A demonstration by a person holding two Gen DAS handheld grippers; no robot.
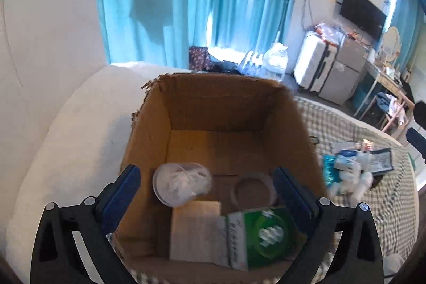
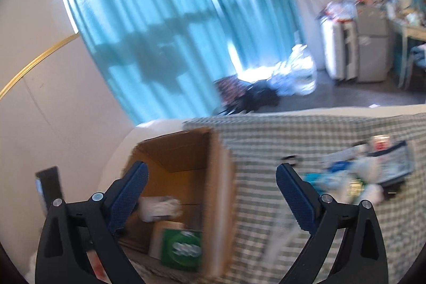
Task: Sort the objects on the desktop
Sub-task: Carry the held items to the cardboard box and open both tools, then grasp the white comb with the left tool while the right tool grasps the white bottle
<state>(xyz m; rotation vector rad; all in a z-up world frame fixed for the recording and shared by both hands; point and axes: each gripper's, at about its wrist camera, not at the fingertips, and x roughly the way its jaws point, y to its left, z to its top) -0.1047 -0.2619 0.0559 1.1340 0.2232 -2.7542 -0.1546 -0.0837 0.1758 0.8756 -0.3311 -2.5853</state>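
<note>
Your left gripper (image 1: 206, 185) is spread wide over the box (image 1: 149, 135), nothing between its pads. Cup (image 1: 181, 184), green pack (image 1: 262, 236) lie at the box's near wall. Your right gripper (image 2: 211, 190) is likewise wide, empty.

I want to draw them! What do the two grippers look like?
Both look alike. The left gripper and the right gripper each have two curved black plastic arms with round silver screws at the joints. Their fingers carry flat dark blue pads with a fine bumpy texture. No cables, markings or sleeves show.
</note>
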